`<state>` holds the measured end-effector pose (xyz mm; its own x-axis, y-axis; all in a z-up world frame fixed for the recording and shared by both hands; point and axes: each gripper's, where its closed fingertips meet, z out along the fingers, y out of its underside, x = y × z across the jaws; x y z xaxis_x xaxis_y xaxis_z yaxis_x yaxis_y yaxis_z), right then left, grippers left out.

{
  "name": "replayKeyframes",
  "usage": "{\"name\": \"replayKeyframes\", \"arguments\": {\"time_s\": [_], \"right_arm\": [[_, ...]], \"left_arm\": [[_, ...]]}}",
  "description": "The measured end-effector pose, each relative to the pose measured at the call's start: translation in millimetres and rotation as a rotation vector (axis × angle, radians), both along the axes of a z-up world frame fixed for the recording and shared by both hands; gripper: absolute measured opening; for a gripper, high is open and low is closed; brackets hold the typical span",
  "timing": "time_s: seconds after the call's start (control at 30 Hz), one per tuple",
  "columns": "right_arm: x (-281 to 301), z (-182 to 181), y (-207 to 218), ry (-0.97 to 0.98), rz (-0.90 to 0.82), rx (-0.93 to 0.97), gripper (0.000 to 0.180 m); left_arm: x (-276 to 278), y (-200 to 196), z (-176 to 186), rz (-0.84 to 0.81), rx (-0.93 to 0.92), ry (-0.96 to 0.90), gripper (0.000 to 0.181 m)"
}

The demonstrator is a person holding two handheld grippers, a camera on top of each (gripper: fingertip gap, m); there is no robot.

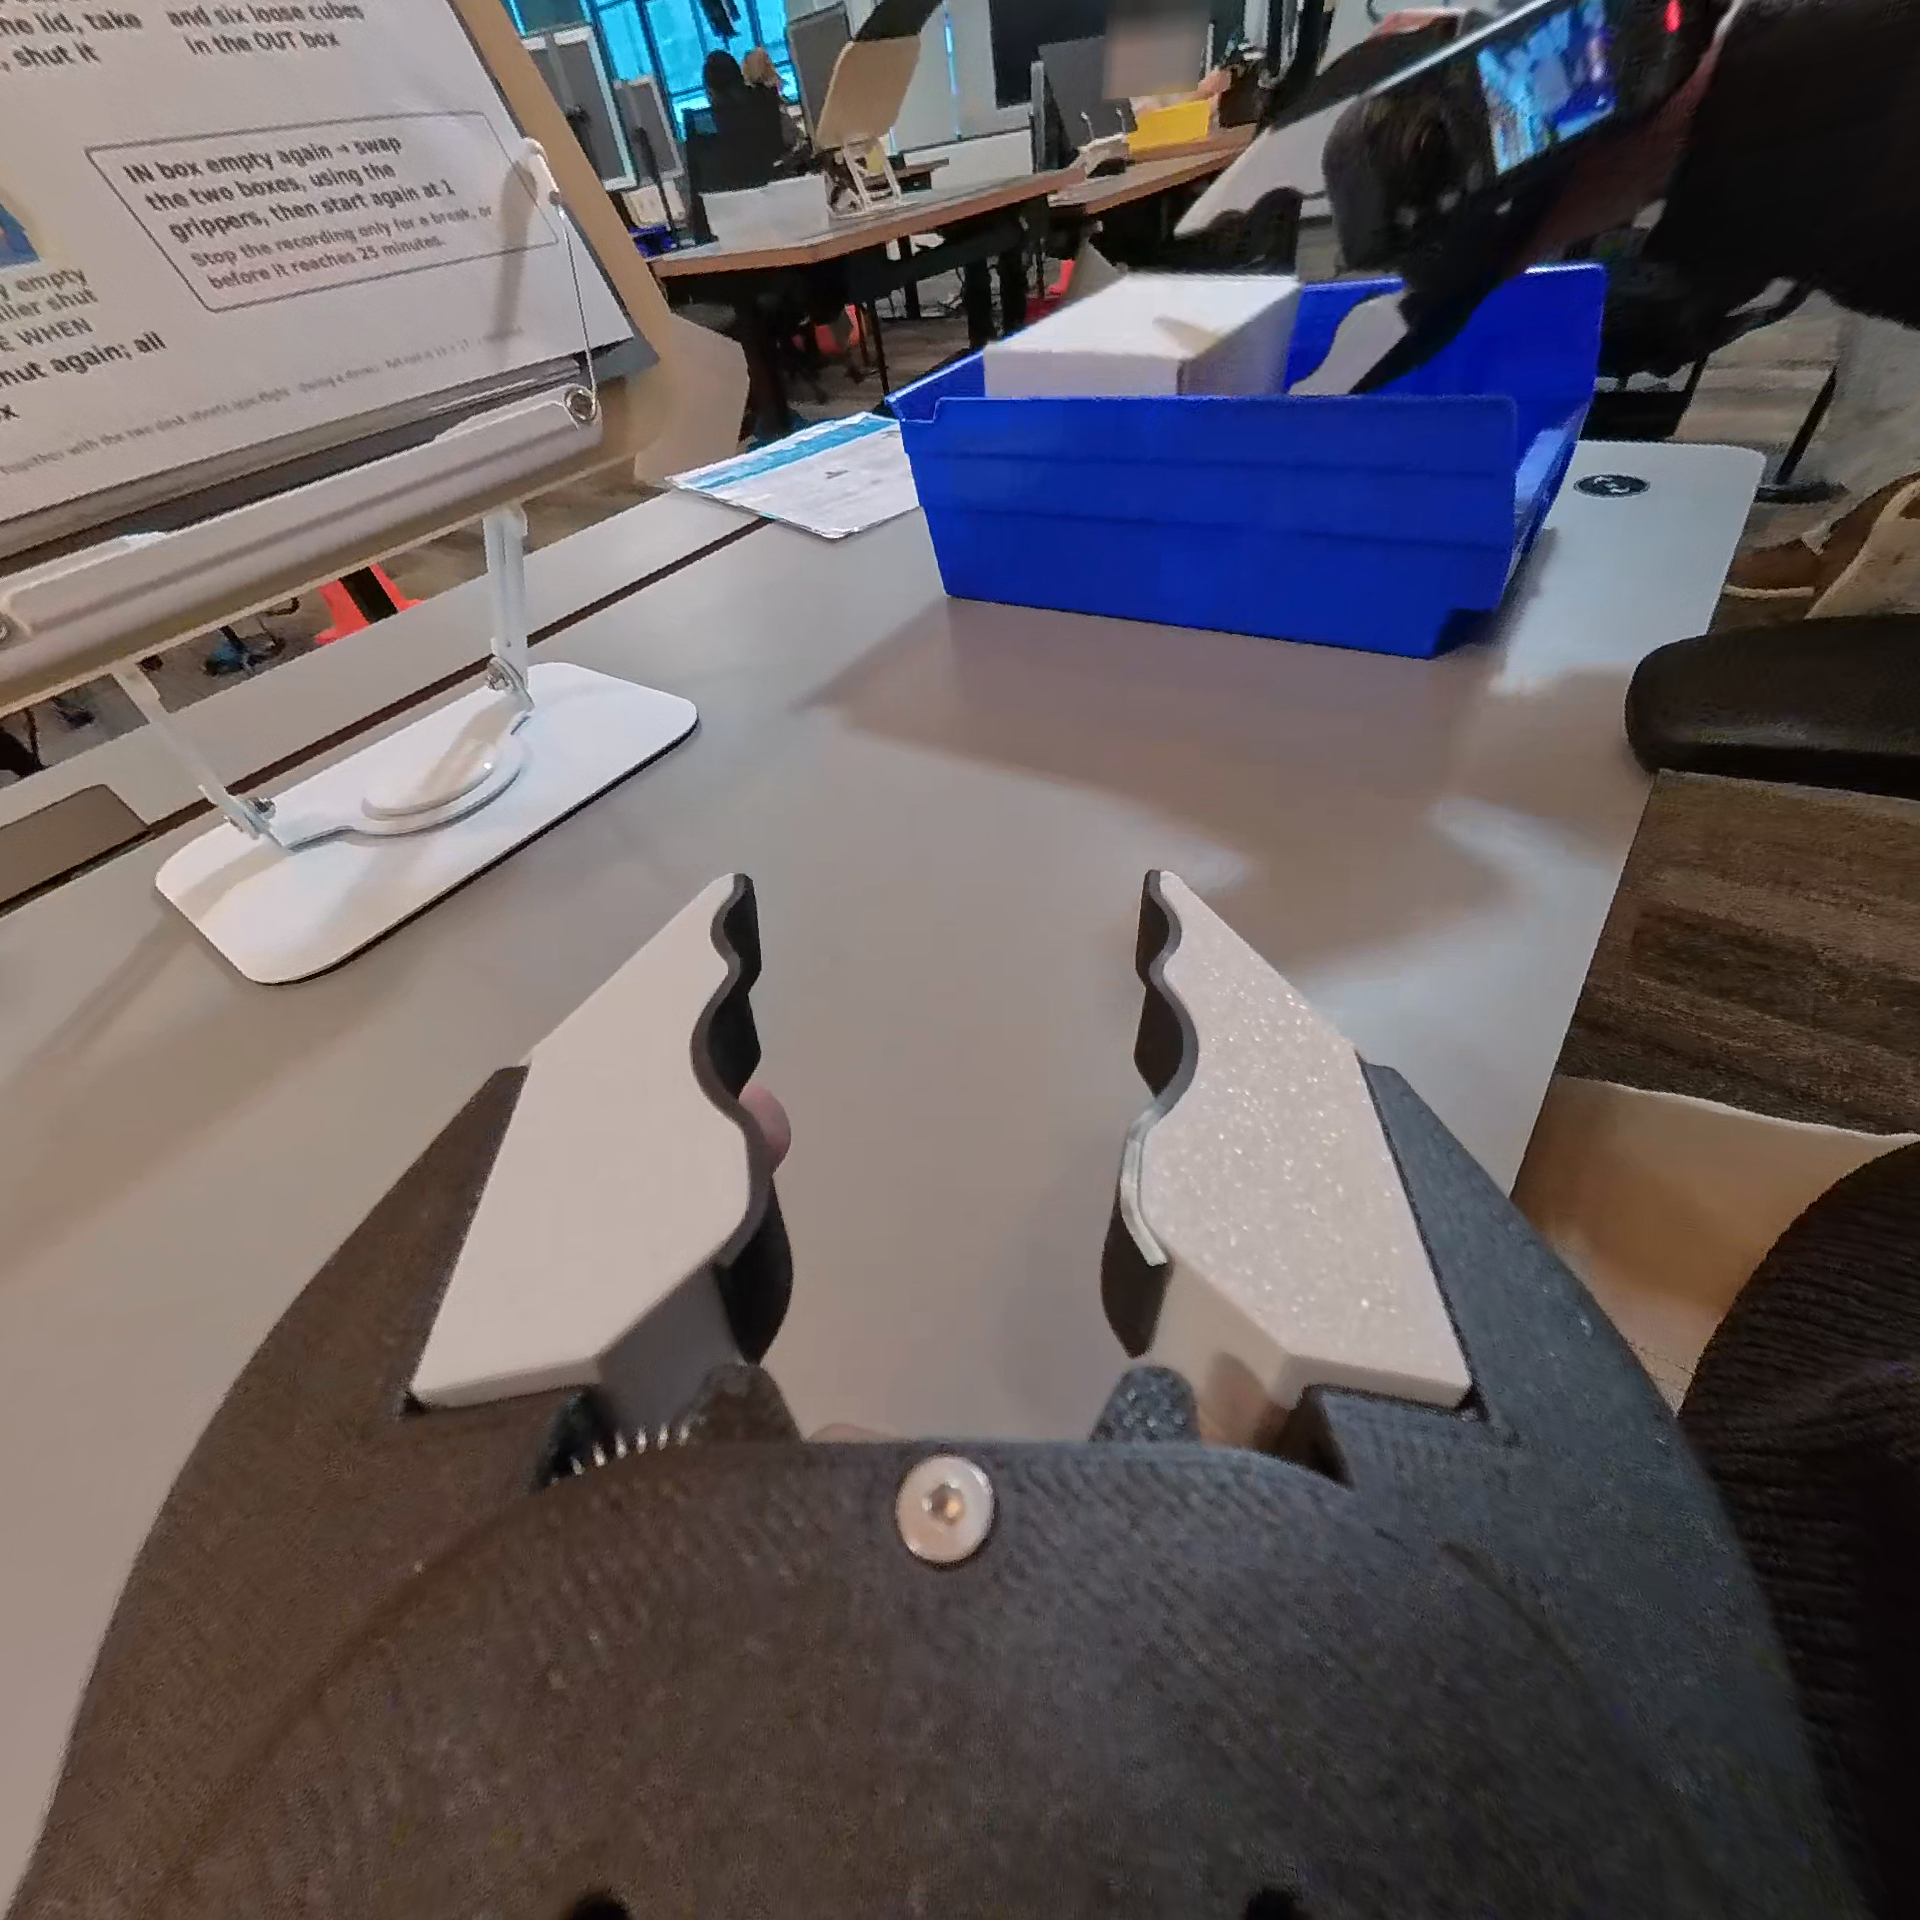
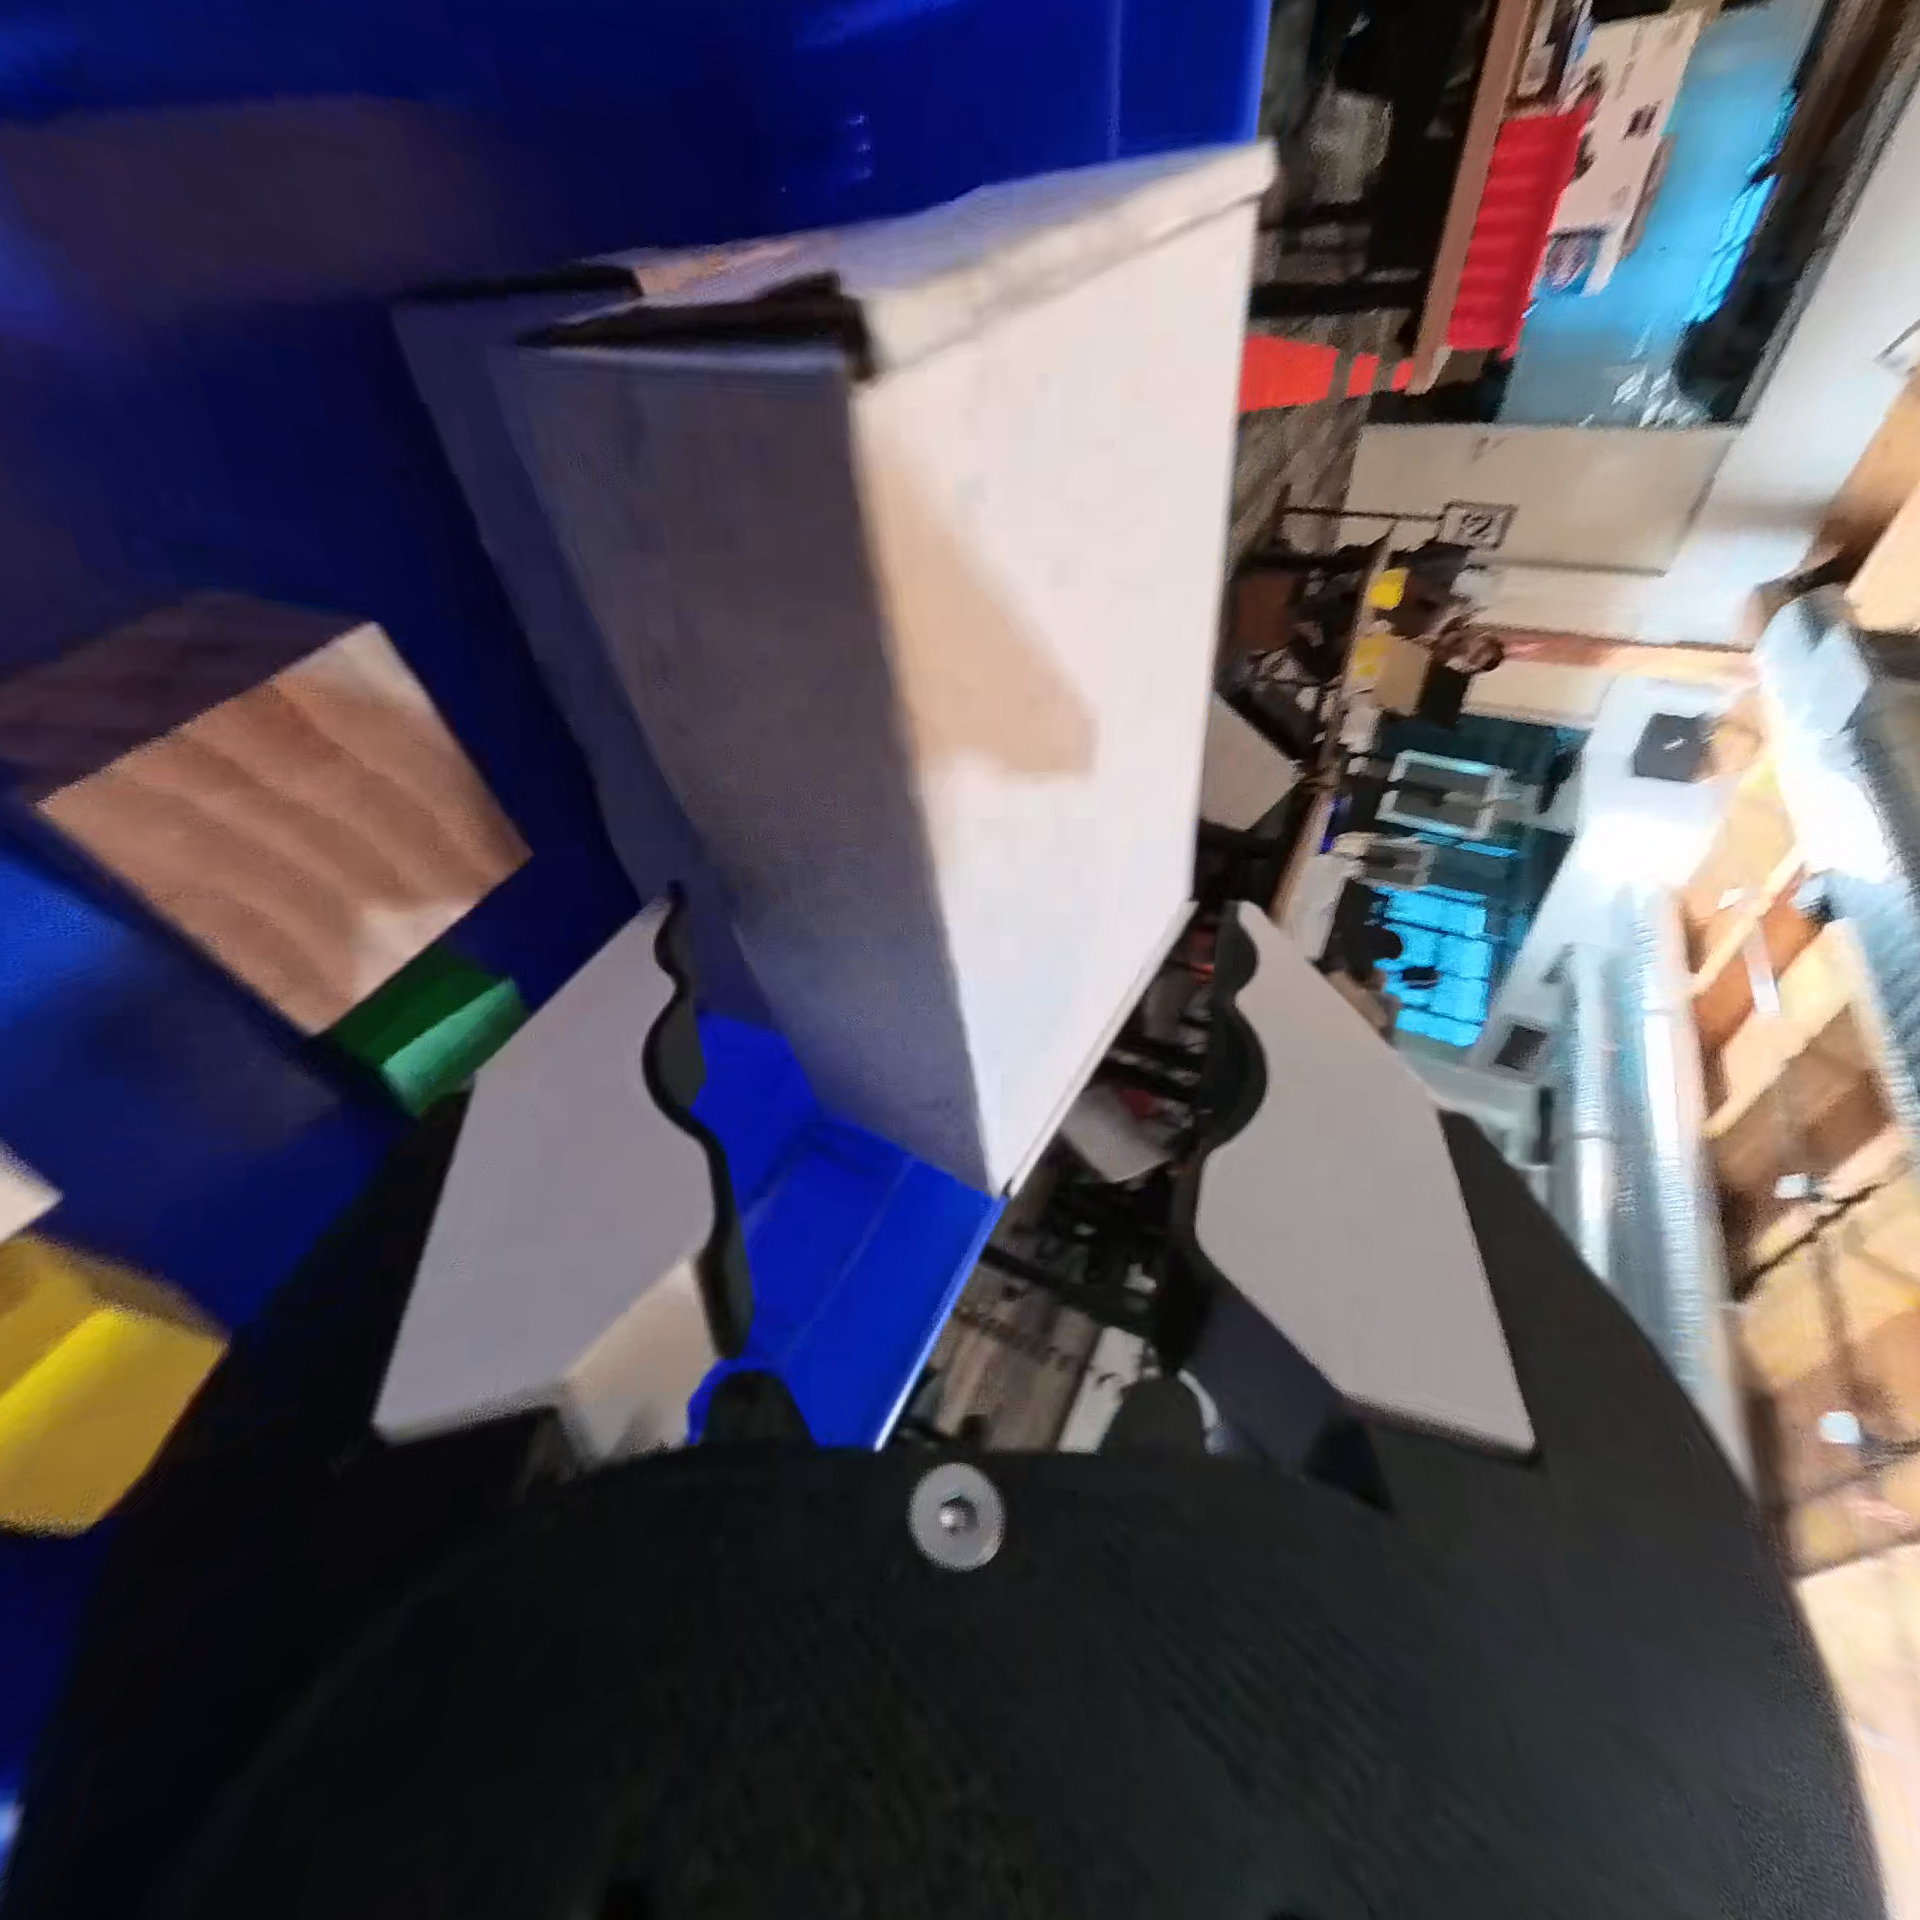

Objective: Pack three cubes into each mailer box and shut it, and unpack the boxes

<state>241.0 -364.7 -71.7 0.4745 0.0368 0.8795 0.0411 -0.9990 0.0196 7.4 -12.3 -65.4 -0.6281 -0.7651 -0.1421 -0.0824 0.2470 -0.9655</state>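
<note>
A blue bin (image 1: 1226,520) stands at the far right of the grey table (image 1: 935,727), with a closed white mailer box (image 1: 1132,332) inside it. My left gripper (image 1: 945,883) is open and empty, low over the table, well short of the bin. My right gripper (image 2: 951,909) is open inside the bin (image 2: 208,312). Its fingers straddle the near end of the mailer box (image 2: 987,623) without closing on it. It also shows in the left wrist view (image 1: 1371,348), reaching down from the upper right. A wooden cube (image 2: 260,790), a green cube (image 2: 436,1029) and a yellow cube (image 2: 83,1382) lie loose in the bin beside the box.
A white document stand (image 1: 416,810) holding a printed sheet (image 1: 291,260) stands at the left of the table. A paper (image 1: 810,478) lies behind it near the bin. A black chair armrest (image 1: 1787,707) sits off the table's right edge. The grippers' ends are close to 45 centimeters from one another. To the green cube (image 2: 436,1029): right tips about 4 centimeters, left tips about 40 centimeters.
</note>
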Motion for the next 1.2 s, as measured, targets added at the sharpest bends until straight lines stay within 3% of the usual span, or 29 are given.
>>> {"name": "replayKeyframes", "arguments": {"time_s": [0.2, 0.43, 0.73, 0.8, 0.93, 1.03, 1.2], "right_arm": [[-30, -1, -11, 0.093, -0.079, 0.101, 0.084], [-64, -8, -2, 0.269, -0.068, 0.117, 0.017], [-51, -6, 4, 0.221, -0.088, 0.102, 0.03], [-52, -9, 3, 0.222, -0.091, 0.097, 0.06], [-56, -19, 2, 0.229, -0.076, 0.079, 0.08], [-47, -13, 2, 0.163, -0.07, 0.076, 0.069], [-37, -3, 9, 0.144, -0.038, 0.11, 0.066]], "left_arm": [[-1, -3, 1, -0.016, -0.003, -0.002, 0.072], [-3, -9, 2, -0.037, 0.006, -0.013, 0.07], [-7, -14, 8, -0.049, 0.015, -0.037, 0.07], [-8, -13, 8, -0.047, 0.017, -0.038, 0.07], [-9, -14, 5, -0.048, 0.021, -0.03, 0.07], [-9, -15, 4, -0.05, 0.025, -0.028, 0.069], [-9, -16, 3, -0.051, 0.029, -0.027, 0.069]]}}
